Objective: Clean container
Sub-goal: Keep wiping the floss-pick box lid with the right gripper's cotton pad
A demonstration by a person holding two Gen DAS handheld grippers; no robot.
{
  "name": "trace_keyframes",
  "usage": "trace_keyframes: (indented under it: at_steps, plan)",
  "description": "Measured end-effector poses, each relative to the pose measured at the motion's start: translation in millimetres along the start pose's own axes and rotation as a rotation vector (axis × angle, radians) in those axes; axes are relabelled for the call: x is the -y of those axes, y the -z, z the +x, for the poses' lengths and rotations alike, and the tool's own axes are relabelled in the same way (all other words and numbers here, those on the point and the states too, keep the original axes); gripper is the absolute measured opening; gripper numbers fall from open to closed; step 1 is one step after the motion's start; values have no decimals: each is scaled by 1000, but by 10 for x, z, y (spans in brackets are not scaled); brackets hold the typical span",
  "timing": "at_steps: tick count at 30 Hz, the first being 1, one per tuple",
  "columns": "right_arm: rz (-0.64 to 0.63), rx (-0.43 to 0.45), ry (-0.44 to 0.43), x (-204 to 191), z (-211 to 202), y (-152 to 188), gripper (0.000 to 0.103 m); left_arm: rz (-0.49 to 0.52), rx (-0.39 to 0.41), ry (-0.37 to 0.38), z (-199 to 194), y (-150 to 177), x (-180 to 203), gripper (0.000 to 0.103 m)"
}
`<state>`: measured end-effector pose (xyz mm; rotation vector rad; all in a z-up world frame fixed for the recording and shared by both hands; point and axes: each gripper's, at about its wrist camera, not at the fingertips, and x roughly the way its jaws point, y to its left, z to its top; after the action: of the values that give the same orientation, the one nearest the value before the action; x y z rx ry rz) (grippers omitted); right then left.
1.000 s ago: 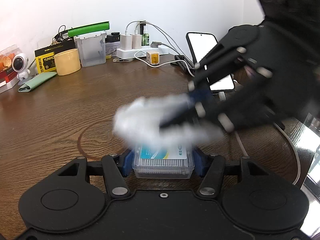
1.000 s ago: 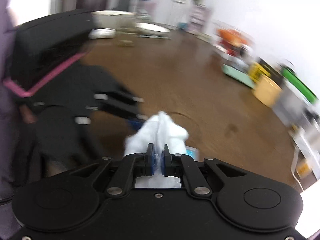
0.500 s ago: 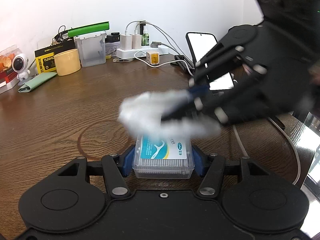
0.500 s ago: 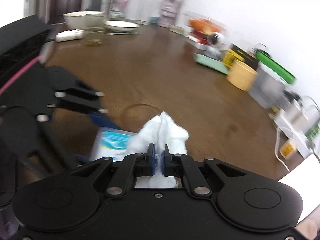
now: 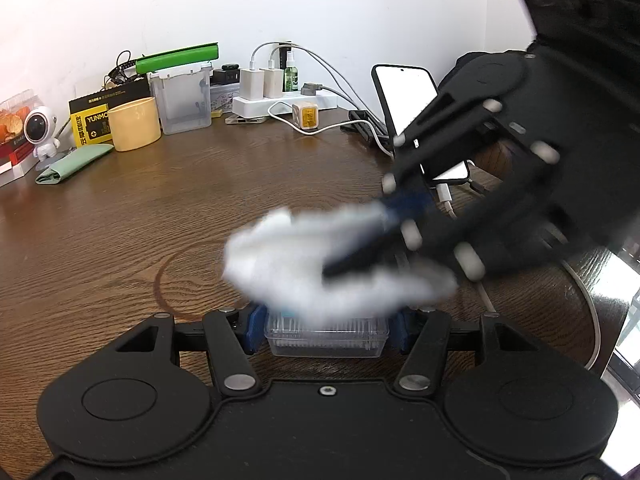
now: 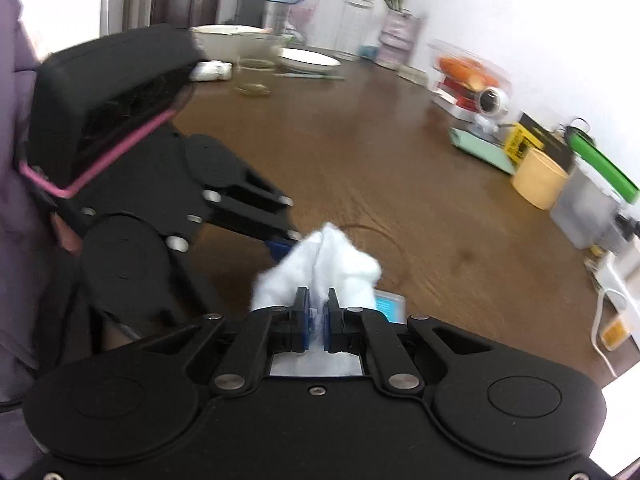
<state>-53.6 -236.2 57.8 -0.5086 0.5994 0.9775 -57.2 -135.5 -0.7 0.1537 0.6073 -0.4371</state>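
Note:
My left gripper (image 5: 326, 330) is shut on a small clear plastic container (image 5: 326, 340) with a blue-and-white label, held low over the wooden table (image 5: 160, 220). My right gripper (image 6: 318, 312) is shut on a white tissue wad (image 6: 320, 268). In the left wrist view the tissue wad (image 5: 320, 264) lies blurred over the container's lid and hides most of the label. In the right wrist view only a corner of the container (image 6: 390, 306) shows past the tissue, and the left gripper's fingers (image 6: 256, 216) sit just to the left.
Along the back wall stand a yellow cup (image 5: 134, 128), a clear bin with a green lid (image 5: 184, 100), a power strip with chargers and cables (image 5: 280, 100) and a phone on a stand (image 5: 416, 120). Bowls and plates (image 6: 256, 46) sit at the table's far end.
The right gripper with the tissue has moved back down over the container lid, covering the label that showed half a second ago. The left gripper and container have stayed put.

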Motion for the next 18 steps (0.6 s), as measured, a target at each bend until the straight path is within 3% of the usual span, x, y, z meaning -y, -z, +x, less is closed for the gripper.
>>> trace_keyframes:
  at_steps: [3,8,13,18]
  plan:
    - [56,-20,80,150,13,25,6,2,1,0,-12,13,15,57]
    - [-57,3,-44,-132,7,-66,6,2,1,-1,-30,27,46,57]
    - [44,-25,115,175,6,6,6,2,1,0,-28,19,55,57]
    - [-45,16,-44,-92,-10,-77,6,2,0,3,-31,18,52,57]
